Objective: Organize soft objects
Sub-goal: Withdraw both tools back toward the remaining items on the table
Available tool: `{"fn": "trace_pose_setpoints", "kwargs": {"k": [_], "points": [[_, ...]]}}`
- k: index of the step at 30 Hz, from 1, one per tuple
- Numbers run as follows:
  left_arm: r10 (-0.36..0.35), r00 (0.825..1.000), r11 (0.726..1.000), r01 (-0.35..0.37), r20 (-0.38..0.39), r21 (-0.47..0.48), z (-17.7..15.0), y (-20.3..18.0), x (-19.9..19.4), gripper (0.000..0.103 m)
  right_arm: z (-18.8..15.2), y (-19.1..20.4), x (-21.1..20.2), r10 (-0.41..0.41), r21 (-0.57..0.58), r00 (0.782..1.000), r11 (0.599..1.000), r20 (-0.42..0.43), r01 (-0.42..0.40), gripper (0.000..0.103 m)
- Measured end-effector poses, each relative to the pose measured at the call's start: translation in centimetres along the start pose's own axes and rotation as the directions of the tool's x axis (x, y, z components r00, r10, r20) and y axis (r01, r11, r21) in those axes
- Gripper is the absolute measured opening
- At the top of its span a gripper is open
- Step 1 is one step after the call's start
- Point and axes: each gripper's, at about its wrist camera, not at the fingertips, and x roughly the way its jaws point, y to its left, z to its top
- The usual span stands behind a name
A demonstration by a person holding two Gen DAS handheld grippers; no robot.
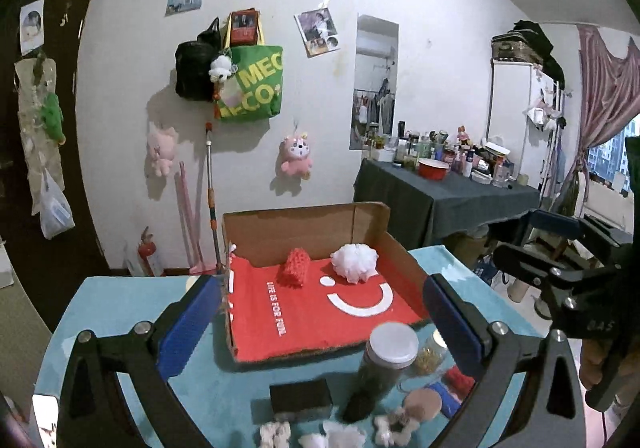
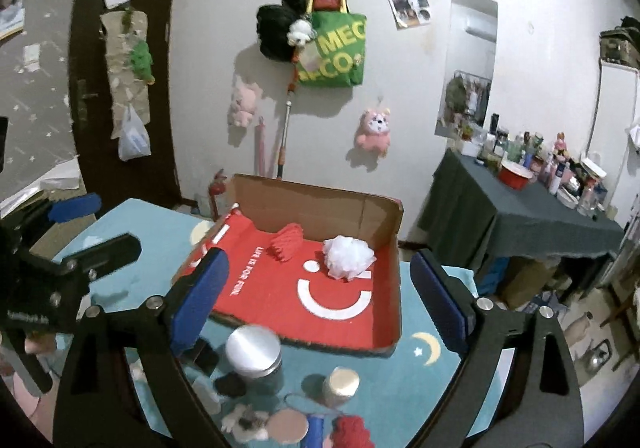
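Note:
A cardboard box [image 1: 372, 220] with a red lining stands on the teal tablecloth; the box [image 2: 394, 312] shows in both views. Inside at the back lie a red knitted piece [image 1: 295, 267] [image 2: 287, 241] and a white fluffy puff [image 1: 355, 262] [image 2: 347, 257]. My left gripper [image 1: 322, 322] is open, held back over the near clutter with nothing between its blue pads. My right gripper [image 2: 322, 300] is open and empty too. Near the front edge lie small white plush bits [image 1: 332, 436], a black sponge [image 1: 300, 396] and a red soft thing [image 2: 352, 430] [image 1: 460, 378].
A dark jar with a pale lid [image 1: 390, 356] [image 2: 254, 352], a small jar [image 2: 340, 384] and a round disc [image 2: 288, 424] stand among the clutter. The other gripper [image 1: 560, 272] shows at right. Behind are a cluttered side table [image 1: 448, 192] and wall-hung bags and plush toys.

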Motion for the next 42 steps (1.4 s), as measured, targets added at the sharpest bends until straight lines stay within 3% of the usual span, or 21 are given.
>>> {"fn": "trace_pose_setpoints", "kwargs": {"k": [4, 12, 17, 28, 35, 42], "points": [[0.011, 0.999, 1.000, -0.012, 0.054, 0.028, -2.5, -1.0, -2.4, 0.103, -3.0, 0.5, -2.6, 0.021, 0.002, 0.999, 1.000, 0.027, -0.021, 0.094], [0.055, 0.983, 0.994, -0.071, 0.175, 0.082, -7.2, -3.5, -6.3, 0.103, -9.2, 1.5, -7.1, -0.030, -0.004, 0.992, 1.000, 0.124, 0.030, 0.094], [0.049, 0.982, 0.995, -0.063, 0.180, 0.072, -10.0, -4.7, -7.5, 0.103, -12.7, 1.8, -9.0, -0.038, 0.031, 0.987, 0.999, 0.154, 0.033, 0.094], [0.053, 0.996, 0.998, -0.055, 0.073, 0.018, -16.6, -5.1, -4.4, 0.103, -19.3, 3.0, -9.1, -0.136, 0.030, 0.977, 0.991, 0.164, 0.133, 0.094], [0.060, 0.998, 0.998, -0.060, -0.005, -0.025, -20.1, -4.0, -2.0, 0.103, -22.5, 2.9, -6.7, -0.164, 0.075, 0.980, 0.985, 0.109, 0.157, 0.094], [0.078, 0.995, 0.997, -0.078, -0.063, -0.007, -22.2, -4.0, -0.1, 0.103, -25.2, 3.3, -4.1, -0.182, 0.076, 0.982, 0.981, 0.045, 0.179, 0.094]]}}
